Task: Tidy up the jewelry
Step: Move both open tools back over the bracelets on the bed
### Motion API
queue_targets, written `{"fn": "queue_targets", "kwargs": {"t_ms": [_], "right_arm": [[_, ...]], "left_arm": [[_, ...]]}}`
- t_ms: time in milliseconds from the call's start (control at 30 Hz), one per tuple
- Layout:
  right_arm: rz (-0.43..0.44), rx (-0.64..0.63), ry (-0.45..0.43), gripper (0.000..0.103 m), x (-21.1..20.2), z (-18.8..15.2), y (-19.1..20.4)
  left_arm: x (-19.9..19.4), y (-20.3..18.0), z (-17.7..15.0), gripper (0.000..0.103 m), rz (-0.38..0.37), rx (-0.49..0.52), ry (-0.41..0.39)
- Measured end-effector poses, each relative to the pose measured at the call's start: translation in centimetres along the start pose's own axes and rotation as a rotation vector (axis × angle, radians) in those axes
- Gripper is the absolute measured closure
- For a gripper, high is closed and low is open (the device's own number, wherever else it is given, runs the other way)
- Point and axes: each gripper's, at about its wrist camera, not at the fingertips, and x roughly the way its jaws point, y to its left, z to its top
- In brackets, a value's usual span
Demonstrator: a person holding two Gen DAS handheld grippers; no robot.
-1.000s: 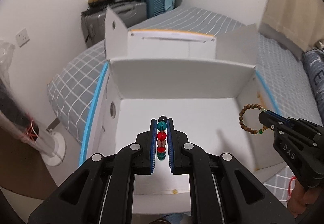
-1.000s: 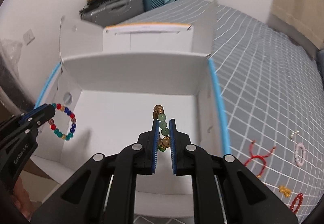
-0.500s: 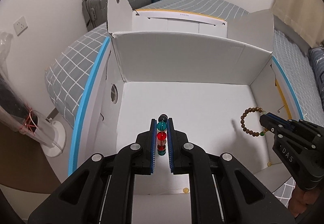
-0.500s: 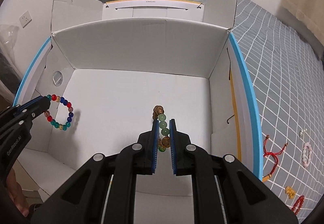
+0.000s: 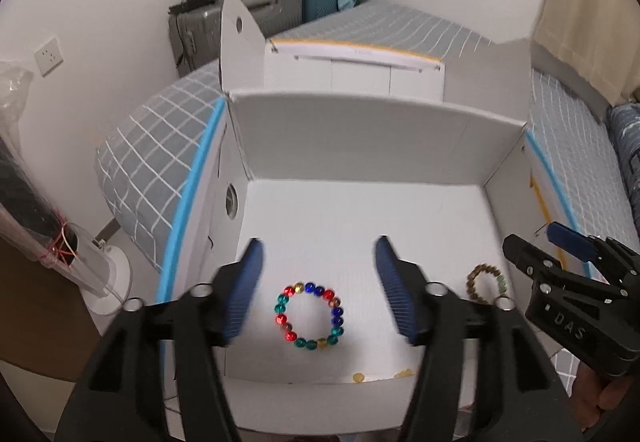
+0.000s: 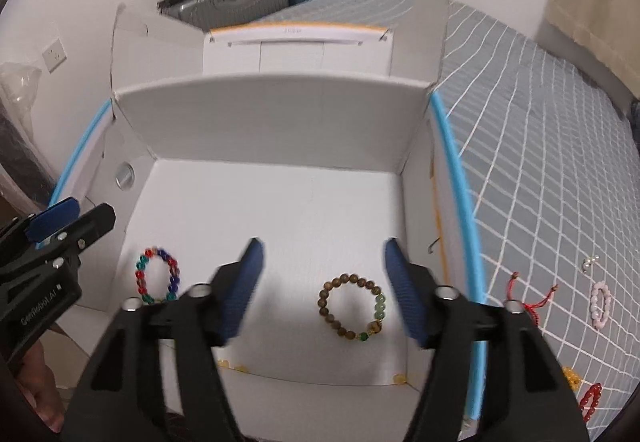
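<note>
Two bracelets lying flat on the white floor of the open cardboard box [image 6: 280, 146], nothing gripping either. Multicolour bead bracelet [image 5: 309, 316]: glassy round beads in red, blue, teal and amber, a neat closed ring, toward the box's left wall and close to its near wall. Wooden bead bracelet [image 6: 352, 307]: brown beads with a short run of pale green ones plus one bright green bead, also a closed ring, toward the box's right wall. Well apart from each other, neither touching a wall.

Left tool [image 5: 318, 290] spread wide, blue pads on either side of the multicolour ring, holding nothing. Right tool [image 6: 323, 288] same deal, wide open over the wooden ring, empty.

Edges: box's far wall standing tall, side flaps up at the far corners, blue-trimmed side walls left and right. Plenty of bare white floor between the bracelets and the far wall. A few small amber beads [image 5: 358, 377] tucked along the base of the near wall.

Outside the box's right wall, on the grey checked bed [image 6: 560, 162]: red cord bracelet [image 6: 530, 302], pink bead bracelet [image 6: 600, 305], and a dark red one [image 6: 591, 400] nearer the camera.
</note>
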Motion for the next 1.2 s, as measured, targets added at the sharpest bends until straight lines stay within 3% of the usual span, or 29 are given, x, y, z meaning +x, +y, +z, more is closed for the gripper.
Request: {"fn": "queue_targets", "kwargs": {"t_ms": [100,267,567,1200], "right_arm": [[-0.031,0.005,-0.036,0.016,-1.4,0.2,-0.4],[-0.088,0.016,-0.079,0.009,-3.5,-0.1,-1.8],[-0.179,0.082,-0.137,0.008,-8.8,-2.2,-8.1],[-0.334,0.344,-0.11,0.008,-14.2,-8.1,-26.9]], "left_arm": [[-1.4,-0.2,0.2,0.021,-0.015,-0.002,-0.039],[-3.4,-0.8,0.6,0.008,-0.026,-0.01,-0.093],[-5.6,-6.7,0.6,0.006,-0.111,0.054,-0.117],[-6.4,-24.4,-3.3,0.006,-0.296,0.271,-0.069]]}}
